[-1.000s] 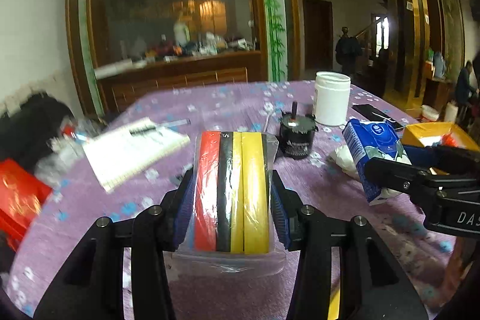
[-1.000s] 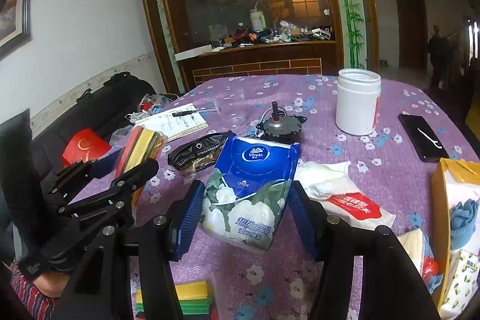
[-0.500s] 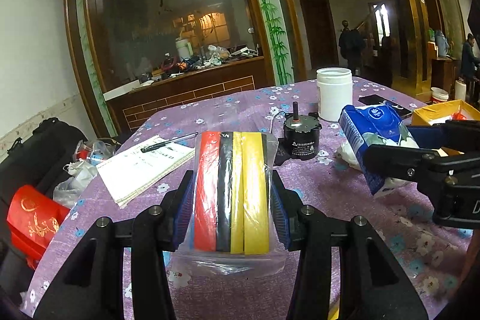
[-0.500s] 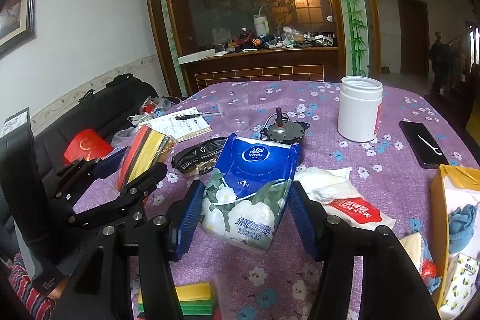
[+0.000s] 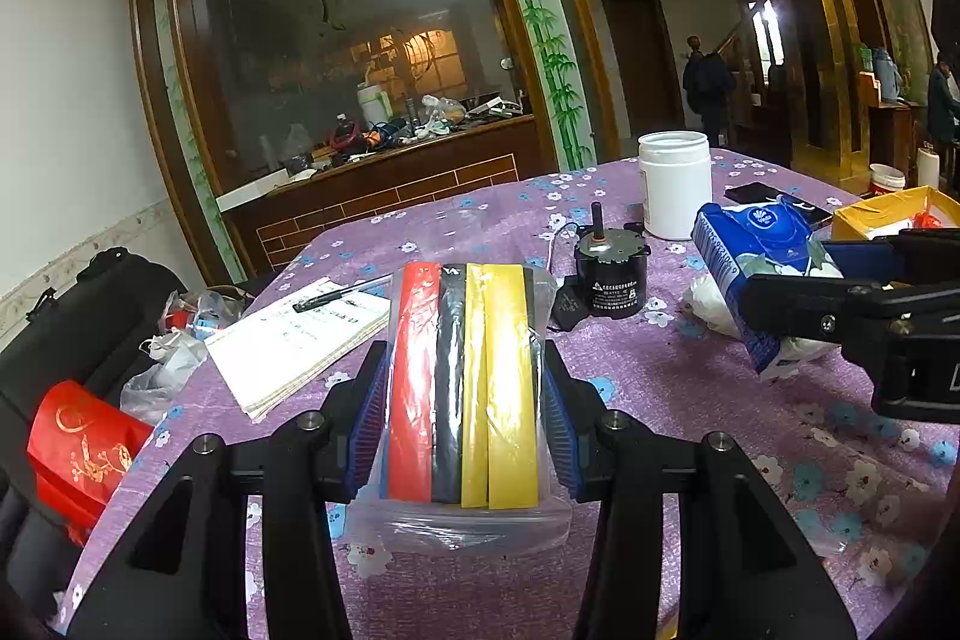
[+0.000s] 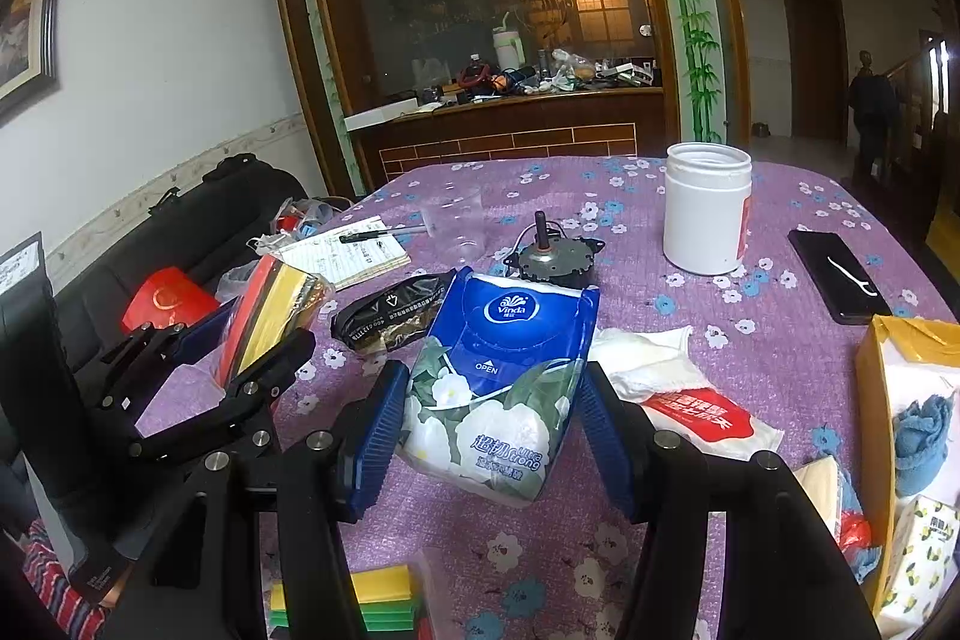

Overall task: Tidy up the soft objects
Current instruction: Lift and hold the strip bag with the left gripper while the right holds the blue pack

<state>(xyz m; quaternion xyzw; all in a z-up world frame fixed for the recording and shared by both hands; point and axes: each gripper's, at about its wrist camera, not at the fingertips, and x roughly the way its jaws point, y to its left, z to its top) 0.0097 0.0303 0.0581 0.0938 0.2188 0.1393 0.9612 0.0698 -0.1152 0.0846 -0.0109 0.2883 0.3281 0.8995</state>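
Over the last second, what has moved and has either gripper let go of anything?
Both grippers have risen and tipped up: more of the room shows, the purple flowered tablecloth sits lower. Nothing was released. The left gripper stays shut on the clear bag of red, black and yellow strips, the right gripper on the blue flowered tissue pack. White jar and small motor unmoved.

The right gripper (image 6: pixel 491 418) clamps a blue Vinda tissue pack (image 6: pixel 501 382) above the purple floral tablecloth (image 6: pixel 774 340); beside it, the left gripper (image 6: pixel 240 346) grips a bagged stack of coloured sponges (image 6: pixel 273 316).
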